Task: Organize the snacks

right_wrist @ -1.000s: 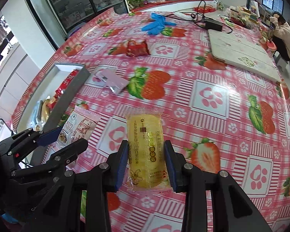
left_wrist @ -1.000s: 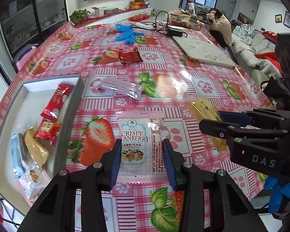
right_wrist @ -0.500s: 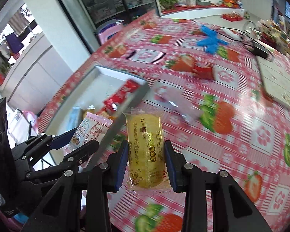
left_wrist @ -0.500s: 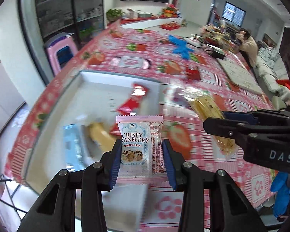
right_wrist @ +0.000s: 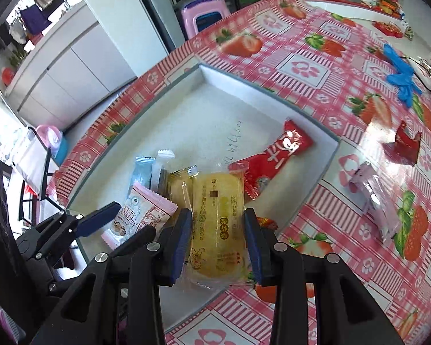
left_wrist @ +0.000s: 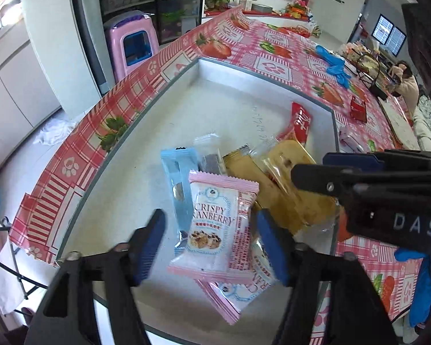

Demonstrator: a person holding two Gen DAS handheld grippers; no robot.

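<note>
- The left hand-held gripper (left_wrist: 209, 243) has just been opening; its blue pads (left_wrist: 149, 241) stand apart with clear gaps on both sides of the pink cranberry packet (left_wrist: 215, 224), which sits between them untouched, tilted over the tray.
- A second pink packet (left_wrist: 235, 293) of the same kind lies under it on the tray floor, nearer the camera.
- The right hand-held gripper (right_wrist: 217, 241) is clamped on the yellow cake packet (right_wrist: 215, 230); both blue pads press against its clear wrapper, which points away from the fingers and hangs above the tray's near right corner.
- In the right wrist view the left hand-held gripper shows at lower left, its fingers spread around the pink cranberry packet.
- The white tray (right_wrist: 273, 100), with a grey rim, rests at the edge of the tabletop (right_wrist: 316, 66), which is covered in a red-checked strawberry cloth.
- Inside the tray, just beyond the grippers, lie a light blue packet (left_wrist: 176, 172), a gold packet (left_wrist: 241, 164) and a red packet (right_wrist: 275, 158), crowded together toward the near end; the far end of the tray is bare.
- Outside the tray on the cloth lie a pale pink packet (right_wrist: 373, 195), a small red packet (right_wrist: 405, 143) and blue gloves (right_wrist: 402, 80).
- Beyond the tabletop's edge stands a pink stool (left_wrist: 132, 43).
</note>
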